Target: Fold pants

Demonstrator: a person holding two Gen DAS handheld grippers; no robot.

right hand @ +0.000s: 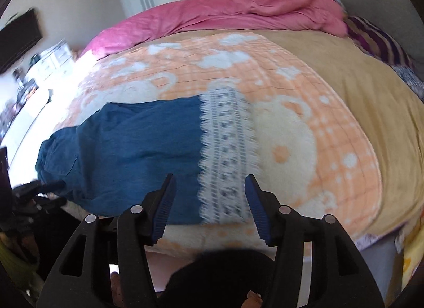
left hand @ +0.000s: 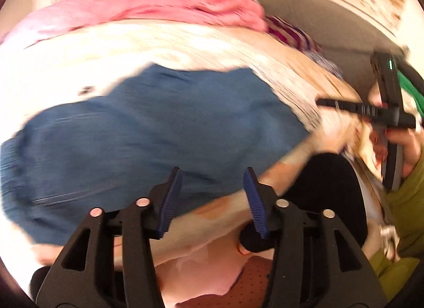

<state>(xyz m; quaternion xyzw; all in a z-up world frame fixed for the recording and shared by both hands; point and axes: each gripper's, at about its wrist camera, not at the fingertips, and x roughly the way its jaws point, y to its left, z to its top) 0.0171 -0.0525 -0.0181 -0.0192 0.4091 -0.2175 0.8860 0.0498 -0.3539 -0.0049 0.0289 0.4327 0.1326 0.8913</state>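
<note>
Blue soft-fabric pants [right hand: 127,154] with a white lace hem band [right hand: 228,154] lie flat and folded on the orange-and-cream patterned blanket [right hand: 331,127], lace edge toward three o'clock, bunched waist end toward nine o'clock in the right wrist view

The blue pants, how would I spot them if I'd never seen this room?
Find the big bed with the orange and white blanket. The pants lie near its front edge, the only blue cloth there, with white lace trim along one end.
</note>
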